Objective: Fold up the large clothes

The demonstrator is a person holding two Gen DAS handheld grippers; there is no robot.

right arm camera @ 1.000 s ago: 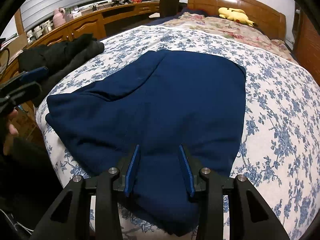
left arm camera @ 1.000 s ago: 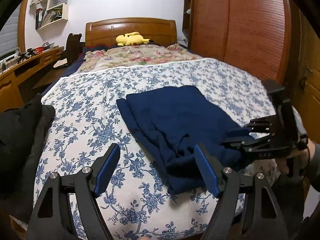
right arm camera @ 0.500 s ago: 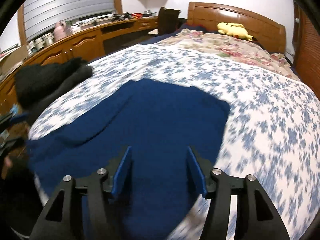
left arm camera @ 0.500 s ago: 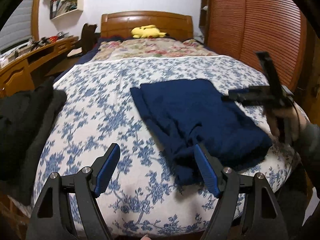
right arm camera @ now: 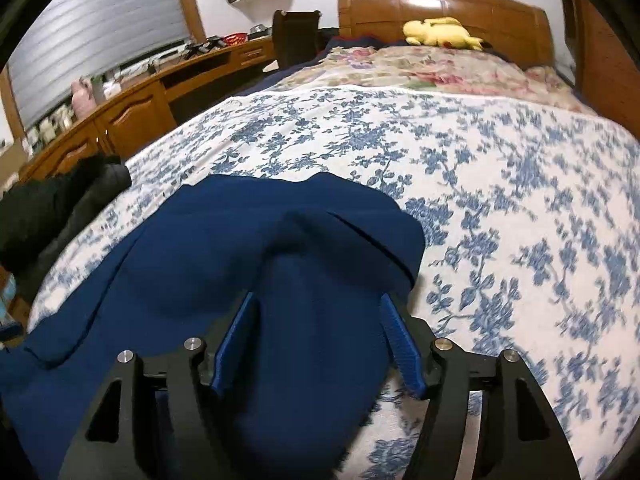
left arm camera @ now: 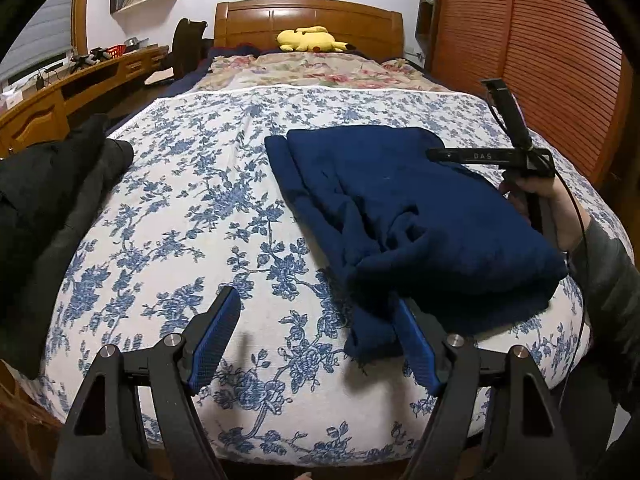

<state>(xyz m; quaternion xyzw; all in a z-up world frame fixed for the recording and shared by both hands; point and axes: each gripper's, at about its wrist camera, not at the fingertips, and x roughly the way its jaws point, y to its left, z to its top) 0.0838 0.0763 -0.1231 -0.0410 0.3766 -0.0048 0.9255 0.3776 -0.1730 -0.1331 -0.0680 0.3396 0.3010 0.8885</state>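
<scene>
I have the navy garment lying partly folded on the bed, toward the foot and over to my right side, its near edge hanging close to the mattress rim. My left gripper stands wide with nothing between its jaws; its right pad sits just beside the loose navy corner that trails off the bundle, and I cannot tell whether it touches. My right gripper has just been opening; it hangs wide over the navy cloth, which fills the gap between the pads in my view, but the pads press on nothing, so I judge it is holding nothing. From the left wrist view I see my right hand carrying that gripper over the far right part of the garment

I read the fabric as a thick, soft knit: heavy enough to drape and stay where it is laid, limp enough to slump and crease when lifted by one point. The layers look bunched where the sleeve or hem crosses the middle, so a single pinch would likely drag only the top ply. I would take hold at the edges: my left on the dangling near corner, my right on the rounded fold near the far end, gathering all layers. It should not slip from the ribbed pads, but an uneven lift could undo the fold. A dark jacket lies well apart on the left
</scene>
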